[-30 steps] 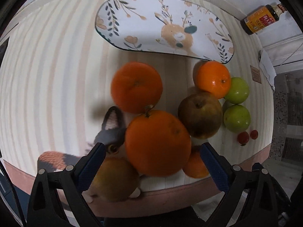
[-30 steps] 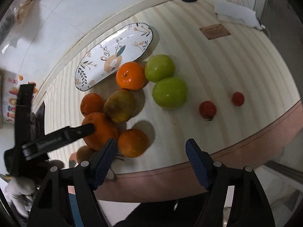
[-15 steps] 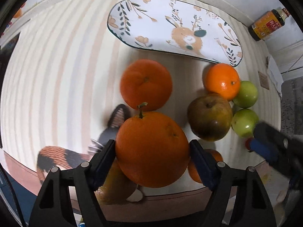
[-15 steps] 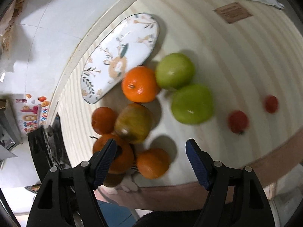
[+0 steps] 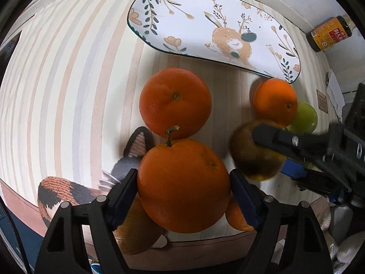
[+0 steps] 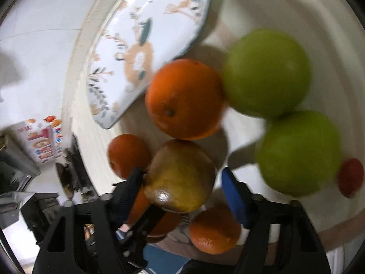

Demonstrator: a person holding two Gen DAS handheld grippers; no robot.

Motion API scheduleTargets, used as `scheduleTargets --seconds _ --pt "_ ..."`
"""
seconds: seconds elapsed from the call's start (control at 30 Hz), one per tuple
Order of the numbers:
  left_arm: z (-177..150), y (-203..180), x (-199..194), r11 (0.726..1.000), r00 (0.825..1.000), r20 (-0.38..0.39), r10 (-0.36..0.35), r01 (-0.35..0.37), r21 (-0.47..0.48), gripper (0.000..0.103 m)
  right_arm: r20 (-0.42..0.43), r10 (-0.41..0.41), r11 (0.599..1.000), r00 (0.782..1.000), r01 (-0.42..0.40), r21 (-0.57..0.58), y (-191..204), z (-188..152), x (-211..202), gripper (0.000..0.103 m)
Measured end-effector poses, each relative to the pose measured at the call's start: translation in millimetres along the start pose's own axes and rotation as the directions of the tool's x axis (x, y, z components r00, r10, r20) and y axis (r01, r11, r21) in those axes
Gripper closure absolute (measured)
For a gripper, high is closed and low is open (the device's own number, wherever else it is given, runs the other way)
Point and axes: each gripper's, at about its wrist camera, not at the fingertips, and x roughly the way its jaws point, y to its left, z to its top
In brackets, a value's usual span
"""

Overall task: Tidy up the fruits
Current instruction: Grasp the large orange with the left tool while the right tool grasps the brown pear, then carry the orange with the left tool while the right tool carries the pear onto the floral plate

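My left gripper (image 5: 183, 189) is shut on a large stemmed orange (image 5: 182, 185), lifted a little off the striped table. A second orange (image 5: 175, 101) lies just beyond it, and a third (image 5: 275, 101) by the deer-print plate (image 5: 205, 25). My right gripper (image 6: 181, 190) stands around a brownish-yellow pear (image 6: 180, 175) with its jaws apart; a gap shows at the right pad. In the left wrist view its finger crosses the pear (image 5: 251, 159). Two green apples (image 6: 267, 70) (image 6: 298, 153) lie to the right.
A sauce bottle (image 5: 328, 34) stands at the back right by the wall. A cherry tomato (image 6: 350, 178) lies right of the apples. More oranges (image 6: 214, 228) and a brown fruit (image 5: 136, 230) sit near the table's front edge. A knitted toy (image 5: 68, 194) lies at the left.
My left gripper has closed on the large orange and raised it. My right gripper has swung in low over the fruit pile and come around the pear.
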Motion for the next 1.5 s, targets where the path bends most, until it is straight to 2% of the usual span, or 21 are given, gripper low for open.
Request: scheduleTargets --seconds 0.1,0.23,0.3,0.4,0.57,0.7,0.8,0.93,1.03,1.17,1.3,1.5 --pt "0.5 2.4 1.8 1.0 1.0 -0.005 -0.013 0.013 -0.009 0.023 0.021 -0.126 0.986 0.992 0.128 -0.106 11.1 -4.1 -6.8 0.035" --pt "1.6 5.9 7.6 0.999 0.999 -0.013 -0.044 0.043 -0.032 0.023 0.009 -0.195 0.962 0.981 0.193 -0.192 7.1 -9.7 -13.9 0.034" --pt "4.2 7.0 11.6 0.998 0.998 -0.016 -0.057 0.056 -0.041 0.023 0.002 -0.185 0.966 0.983 0.182 -0.185 5.0 -9.7 -13.4 0.034" --pt "8.5 3.6 15.9 0.998 0.998 -0.009 -0.056 0.056 -0.035 0.025 -0.024 -0.128 0.983 0.991 0.124 -0.137 -5.5 -8.7 -10.4 0.034" --pt "0.9 -0.3 13.2 0.999 0.999 0.03 -0.026 0.027 -0.019 0.026 -0.023 -0.121 0.983 0.992 0.117 -0.141 -9.8 -6.9 -14.0 0.034" --pt "-2.0 -12.8 4.7 0.999 0.998 0.062 0.027 -0.029 0.023 0.027 0.004 -0.153 0.972 0.988 0.151 -0.178 -1.7 -11.2 -14.9 0.035" --pt "-1.3 -16.3 -10.0 1.0 0.996 0.082 0.016 -0.018 0.021 0.027 0.031 -0.146 0.97 0.989 0.15 -0.193 -1.4 -9.9 -30.2 0.035" --pt "7.1 -18.7 -44.6 0.999 0.991 0.132 -0.033 0.03 0.02 0.027 0.082 -0.121 0.966 0.989 0.136 -0.218 9.1 -6.3 -59.0 0.035" --pt "26.1 -27.0 -74.4 0.998 0.981 0.186 -0.06 0.056 0.029 0.027 0.122 -0.09 0.965 0.988 0.117 -0.233 18.2 0.4 -84.1 0.035" --pt "57.6 -25.6 -101.7 0.996 0.972 0.218 -0.093 0.088 0.033 0.027 0.18 -0.056 0.966 0.982 0.099 -0.237 32.6 21.1 -108.8 0.035" --pt "94.4 -26.9 -105.5 0.996 0.971 0.225 -0.085 0.08 0.029 0.027 0.227 -0.046 0.964 0.973 0.103 -0.246 46.1 53.7 -116.7 0.035" --pt "159.1 -17.1 -76.0 0.999 0.985 0.167 -0.048 0.05 -0.007 0.027 0.241 -0.083 0.95 0.967 0.15 -0.274 72.7 112.9 -83.8 0.035"
